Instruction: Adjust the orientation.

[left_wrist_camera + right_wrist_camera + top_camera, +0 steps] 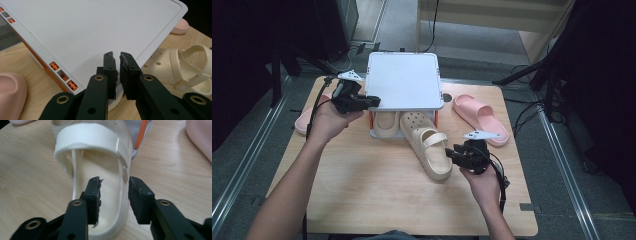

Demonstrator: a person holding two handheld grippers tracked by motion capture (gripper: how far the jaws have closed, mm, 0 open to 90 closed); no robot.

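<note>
Left tongs (373,102) pinched on white rack shelf (404,80); right tongs (113,197) half-open astride cream clog's (428,144) wall. Next: you clamp, slide clog under.

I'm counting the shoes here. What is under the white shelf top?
Under the white shelf top, the heel of one cream clog shows, and the toe of a second cream clog reaches in. Anything deeper is covered.

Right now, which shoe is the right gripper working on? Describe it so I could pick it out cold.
Start at the white shoe rack at the table's far edge. A cream clog runs from under its front shelf toward the person, heel end nearest the right gripper, whose jaws straddle its side wall. It alone lies mostly outside the rack with a heel strap; the pink slides have none.
</note>
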